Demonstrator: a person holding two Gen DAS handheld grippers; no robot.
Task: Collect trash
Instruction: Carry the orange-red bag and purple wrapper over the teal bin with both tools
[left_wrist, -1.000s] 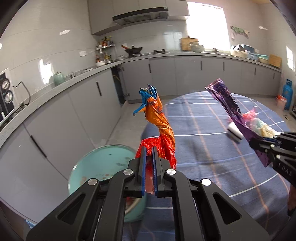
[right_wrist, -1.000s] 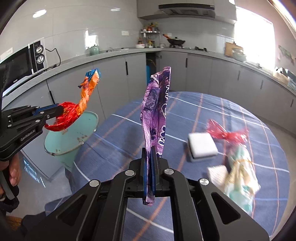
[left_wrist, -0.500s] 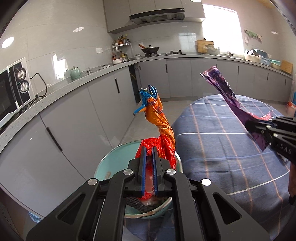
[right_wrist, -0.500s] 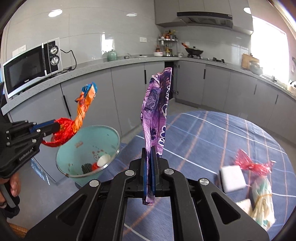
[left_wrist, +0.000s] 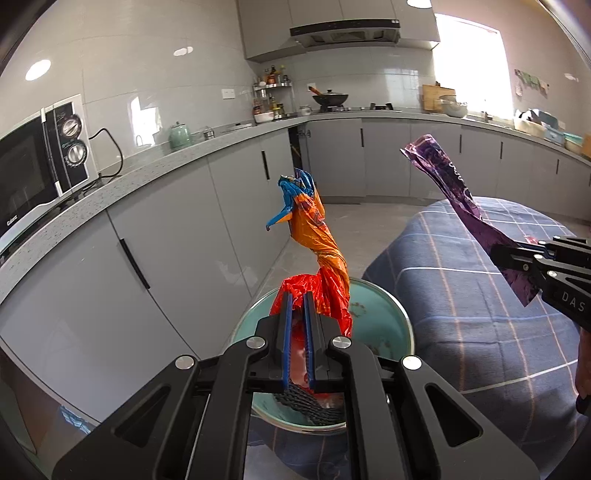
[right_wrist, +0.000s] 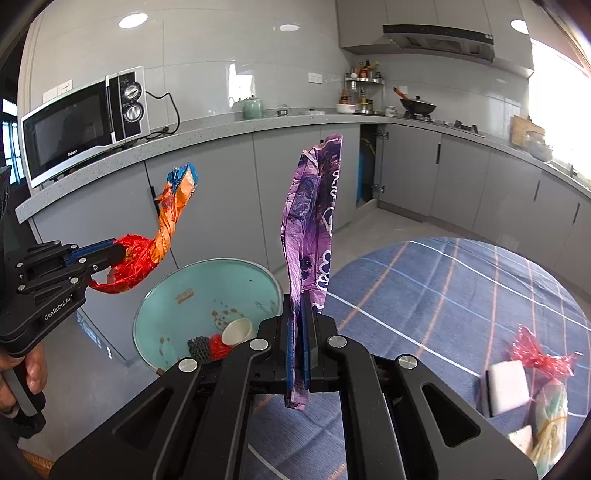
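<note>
My left gripper (left_wrist: 298, 295) is shut on a twisted orange, red and blue wrapper (left_wrist: 320, 251) that stands up from its jaws, directly above a teal bin (left_wrist: 384, 314). From the right wrist view, that left gripper (right_wrist: 120, 253) and its orange wrapper (right_wrist: 168, 225) hang above the bin's left rim. My right gripper (right_wrist: 297, 299) is shut on a long purple wrapper (right_wrist: 312, 221) that rises upright, near the bin's right rim (right_wrist: 271, 280). The left wrist view has the purple wrapper (left_wrist: 454, 188) and the right gripper (left_wrist: 496, 251) at right, over the table edge.
The bin holds a paper cup (right_wrist: 238, 330), a dark scrubber (right_wrist: 197, 347) and red scraps. A blue plaid tablecloth (right_wrist: 443, 288) carries a white sponge (right_wrist: 506, 387) and a bag tied in red (right_wrist: 543, 362). Grey cabinets (left_wrist: 177, 251) and a microwave (right_wrist: 85, 125) stand behind.
Both grippers have swung left, away from the table middle toward the teal bin, still holding their wrappers. The bin now sits under the left gripper and closer to the right one.
</note>
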